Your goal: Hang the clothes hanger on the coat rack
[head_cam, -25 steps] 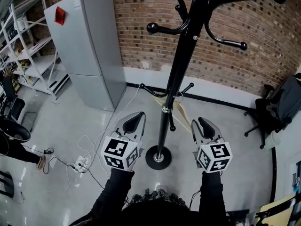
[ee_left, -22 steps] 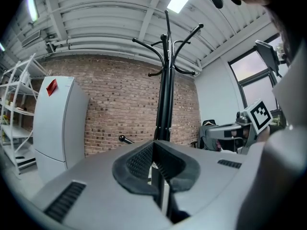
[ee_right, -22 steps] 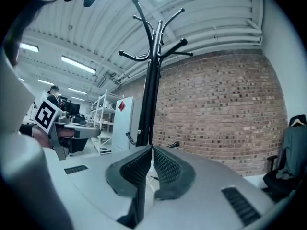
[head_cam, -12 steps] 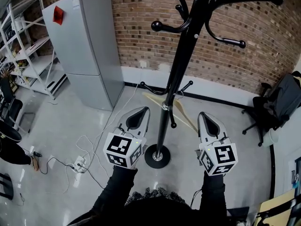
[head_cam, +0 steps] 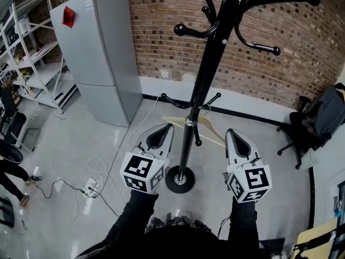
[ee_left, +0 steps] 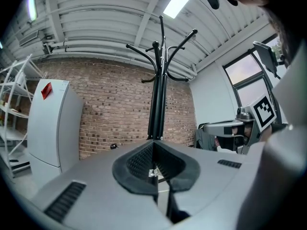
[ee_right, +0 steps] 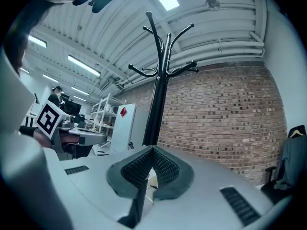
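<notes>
Found left tool [head_cam: 163, 129] clenched, pads together, nothing between. Found right tool [head_cam: 232, 134] likewise clenched and empty. Saw both held level, flanking the pole of the coat rack [head_cam: 202, 85] above its round base [head_cam: 179, 179]. Located wooden clothes hanger [head_cam: 175, 119] on a low hook of the rack, slanted behind the pole, near both tool tips. Noted grey fridge [head_cam: 99, 53] at left against brick wall [head_cam: 161, 31].
</notes>
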`<state>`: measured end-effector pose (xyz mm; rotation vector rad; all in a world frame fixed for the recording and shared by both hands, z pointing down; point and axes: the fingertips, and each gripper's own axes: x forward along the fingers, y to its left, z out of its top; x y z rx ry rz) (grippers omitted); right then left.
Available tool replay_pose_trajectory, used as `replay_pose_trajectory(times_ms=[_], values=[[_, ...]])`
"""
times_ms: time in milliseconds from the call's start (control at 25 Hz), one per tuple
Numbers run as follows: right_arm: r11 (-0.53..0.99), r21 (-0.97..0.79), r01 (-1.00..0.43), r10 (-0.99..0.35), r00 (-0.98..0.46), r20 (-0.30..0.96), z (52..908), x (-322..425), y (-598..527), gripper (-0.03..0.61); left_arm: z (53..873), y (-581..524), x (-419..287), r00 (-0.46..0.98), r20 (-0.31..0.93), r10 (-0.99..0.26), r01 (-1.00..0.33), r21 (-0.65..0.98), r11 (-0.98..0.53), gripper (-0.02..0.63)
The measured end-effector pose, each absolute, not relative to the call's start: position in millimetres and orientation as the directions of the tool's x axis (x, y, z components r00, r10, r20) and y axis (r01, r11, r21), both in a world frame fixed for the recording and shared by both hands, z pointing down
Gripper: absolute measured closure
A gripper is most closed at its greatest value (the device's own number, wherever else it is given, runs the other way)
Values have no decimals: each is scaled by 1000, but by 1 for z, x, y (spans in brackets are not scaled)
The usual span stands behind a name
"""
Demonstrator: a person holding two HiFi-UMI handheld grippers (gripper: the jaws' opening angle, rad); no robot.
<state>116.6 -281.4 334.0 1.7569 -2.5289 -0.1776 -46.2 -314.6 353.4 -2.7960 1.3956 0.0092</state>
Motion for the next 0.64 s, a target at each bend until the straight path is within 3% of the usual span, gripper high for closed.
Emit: replay_pose_trajectory(times_ms=[640], values=[[331, 131, -934, -943, -333, 6, 340, 136, -286, 571, 359, -315, -39, 597, 11, -802, -802, -6, -597, 611]])
